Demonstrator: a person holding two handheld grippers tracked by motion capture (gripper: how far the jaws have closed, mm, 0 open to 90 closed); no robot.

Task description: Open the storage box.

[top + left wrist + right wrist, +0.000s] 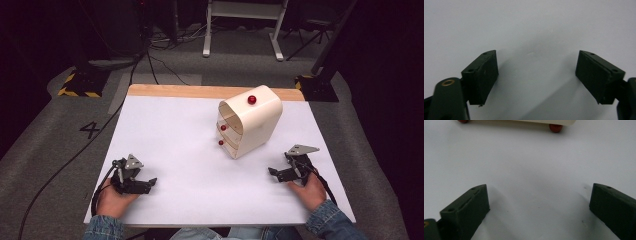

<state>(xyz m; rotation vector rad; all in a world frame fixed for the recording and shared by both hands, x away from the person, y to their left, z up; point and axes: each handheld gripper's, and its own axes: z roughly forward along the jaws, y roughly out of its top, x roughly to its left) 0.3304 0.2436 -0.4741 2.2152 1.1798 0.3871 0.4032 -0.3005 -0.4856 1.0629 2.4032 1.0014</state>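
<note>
left gripper [150,181], right gripper [272,171], low, jaws apart

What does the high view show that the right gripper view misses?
High view alone: the whole cream cabinet with a red knob on top, both hands, the left tool and the floor. Right gripper view alone: its open jaws close up, and the cabinet's red feet. Both share the white table and the cabinet's base.

Cream rounded cabinet [250,122] with red knobs, upright on the white table's [170,135] far right half.
</note>
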